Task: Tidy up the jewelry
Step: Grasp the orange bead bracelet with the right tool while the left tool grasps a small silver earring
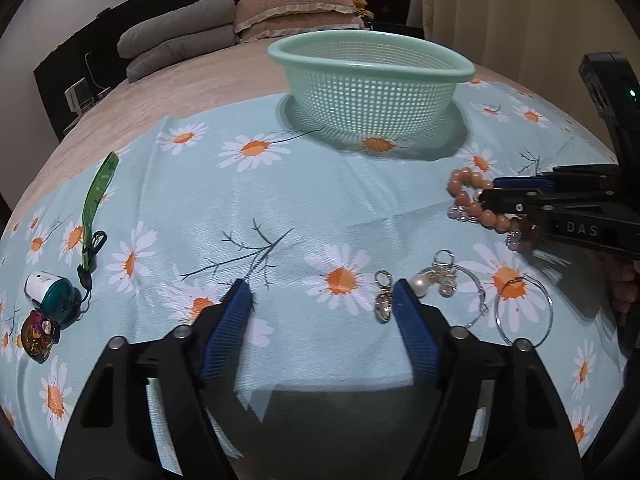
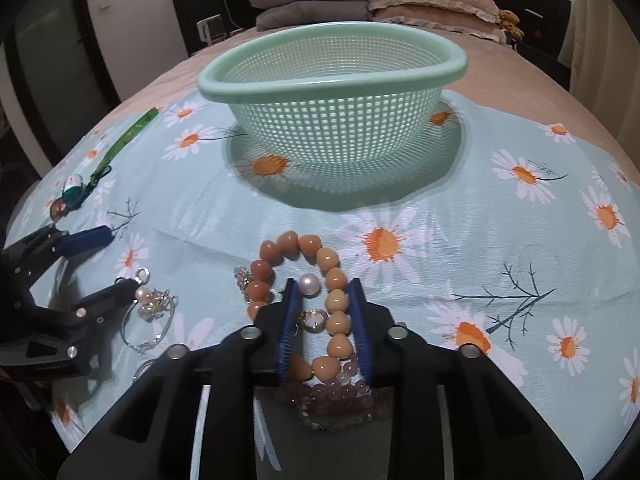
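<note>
- Nearest me, the right gripper (image 2: 325,322) has its blue pads narrowed around one side of the orange bead bracelet (image 2: 308,276). The beads sit between the pads and look pinched, though the bracelet lies on the daisy cloth (image 2: 460,240), not lifted.
- Under that gripper a pale pink bead strand (image 2: 340,394) is bunched up, and a pearl charm (image 2: 309,284) lies inside the orange loop.
- The left gripper (image 1: 322,300) hangs wide open over bare cloth and holds nothing. A small gold clasp charm (image 1: 383,300) lies just beside its right finger.
- Just right of that, a pearl cluster charm (image 1: 438,276) and thin hoop earrings (image 1: 522,308) wait on the cloth.
- Far off to the left lie a green lanyard strap (image 1: 98,188) with a teal-and-white trinket (image 1: 50,290) and a dark glittery charm (image 1: 36,338).
- Beyond it all stands the green mesh basket (image 2: 332,76). What shows of its inside looks empty, though I cannot see the bottom.
- So I'd judge the sorting barely begun: every piece I can see remains outside the basket.
</note>
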Demonstrator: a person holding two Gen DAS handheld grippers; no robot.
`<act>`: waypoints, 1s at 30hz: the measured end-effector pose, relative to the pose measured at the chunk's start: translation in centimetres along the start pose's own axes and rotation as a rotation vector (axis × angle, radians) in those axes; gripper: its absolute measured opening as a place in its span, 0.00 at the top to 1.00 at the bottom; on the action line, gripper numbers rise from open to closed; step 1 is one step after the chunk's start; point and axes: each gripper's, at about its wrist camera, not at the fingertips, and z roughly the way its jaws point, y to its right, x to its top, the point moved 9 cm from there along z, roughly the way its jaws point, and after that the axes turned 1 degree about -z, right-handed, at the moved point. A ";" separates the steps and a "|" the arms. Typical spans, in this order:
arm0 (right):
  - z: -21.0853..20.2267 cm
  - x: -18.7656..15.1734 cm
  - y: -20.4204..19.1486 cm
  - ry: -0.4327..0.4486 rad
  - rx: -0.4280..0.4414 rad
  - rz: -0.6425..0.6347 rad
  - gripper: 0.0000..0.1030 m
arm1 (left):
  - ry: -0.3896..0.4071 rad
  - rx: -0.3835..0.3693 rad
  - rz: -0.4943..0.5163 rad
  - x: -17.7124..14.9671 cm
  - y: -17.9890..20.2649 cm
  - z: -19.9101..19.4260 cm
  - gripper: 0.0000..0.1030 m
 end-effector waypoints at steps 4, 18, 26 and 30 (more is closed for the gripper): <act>-0.4 0.0 -0.4 0.014 -0.062 -0.043 0.89 | 0.020 -0.039 0.060 0.0 1.5 -0.4 0.69; -5.3 2.2 0.7 0.093 -0.025 -0.030 0.89 | -0.003 -0.093 0.003 0.1 1.6 -1.9 0.96; -9.5 4.4 0.8 0.170 -0.041 -0.036 0.89 | 0.011 -0.028 0.051 1.3 0.9 -3.5 0.96; -12.1 6.1 1.1 0.224 -0.058 -0.016 0.89 | -0.018 -0.019 0.025 2.4 -0.1 -3.5 0.96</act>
